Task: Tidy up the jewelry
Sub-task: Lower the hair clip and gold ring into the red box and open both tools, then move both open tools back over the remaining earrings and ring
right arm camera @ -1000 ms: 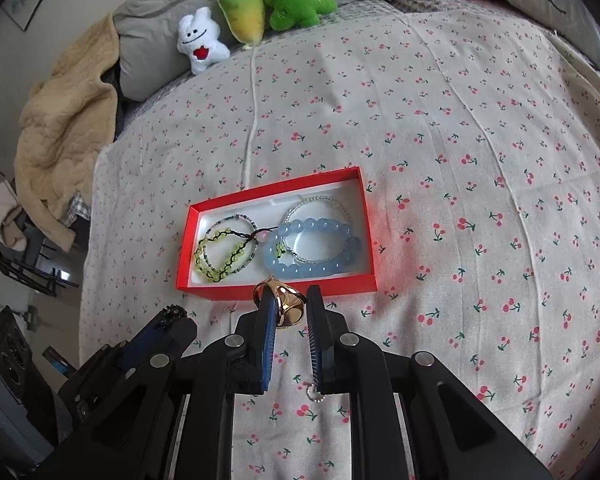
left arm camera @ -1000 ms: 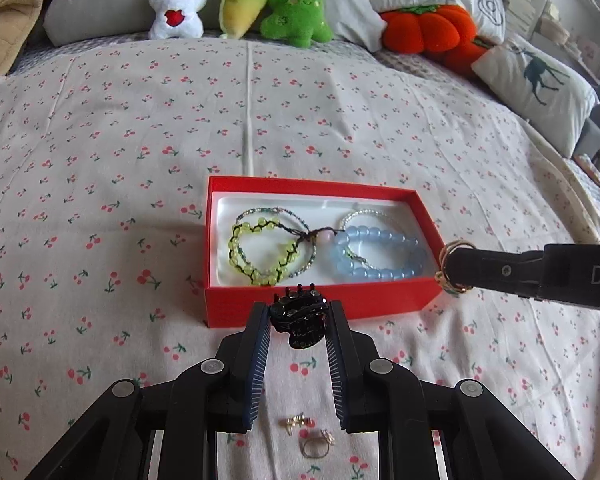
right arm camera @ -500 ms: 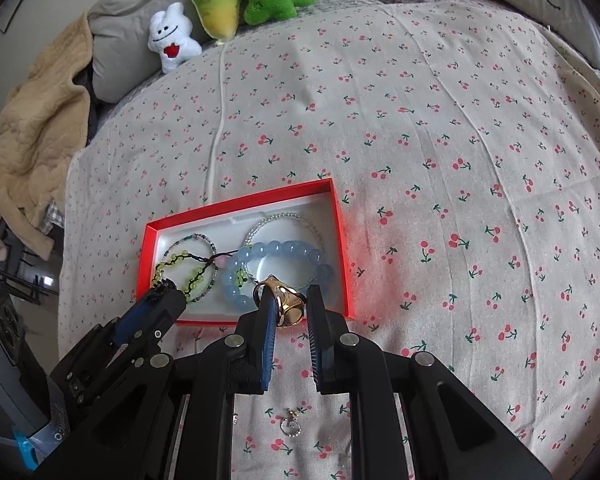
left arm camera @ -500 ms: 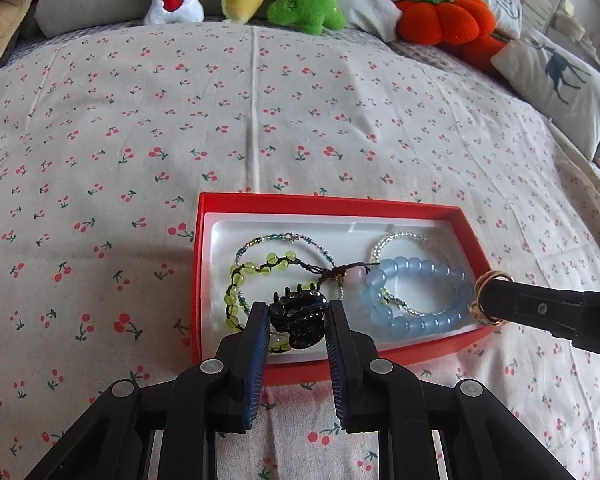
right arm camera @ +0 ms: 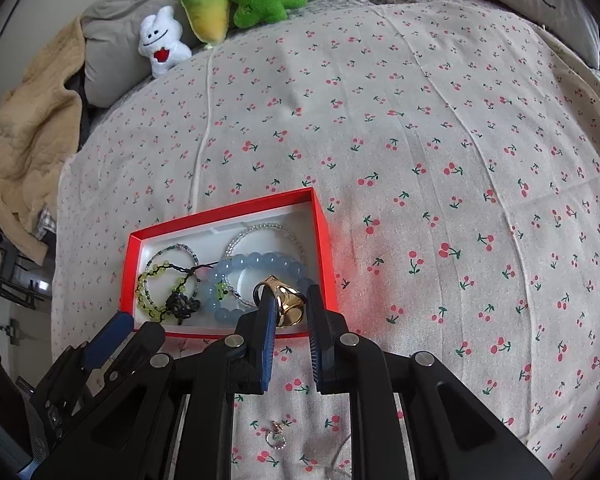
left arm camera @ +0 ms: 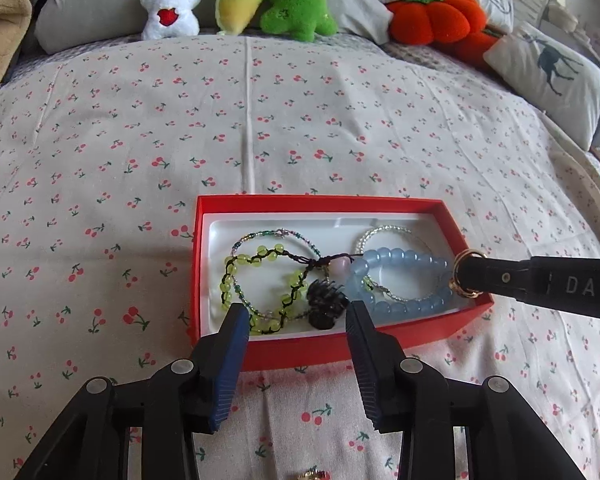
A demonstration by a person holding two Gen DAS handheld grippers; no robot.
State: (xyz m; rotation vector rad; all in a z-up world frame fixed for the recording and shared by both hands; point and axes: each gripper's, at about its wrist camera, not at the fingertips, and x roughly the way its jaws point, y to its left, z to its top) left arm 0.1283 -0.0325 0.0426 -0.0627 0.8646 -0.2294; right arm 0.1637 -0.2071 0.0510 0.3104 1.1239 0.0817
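Now the left gripper [left arm camera: 294, 320] is hanging with fingers spread, the black hair claw [left arm camera: 326, 303] lying in the red box [left arm camera: 320, 203], while the right gripper [right arm camera: 289, 304] is clamping the gold ring [right arm camera: 286, 305] over the box's near edge, probably needing release next.

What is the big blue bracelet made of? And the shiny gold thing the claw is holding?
Chunky pale-blue bead bracelet: cloudy, see-through round beads, probably glass or polished stone, maybe plastic. Glossy gold ring piece in the right gripper: mirror-like shine suggests polished metal, or gold-coloured plating.
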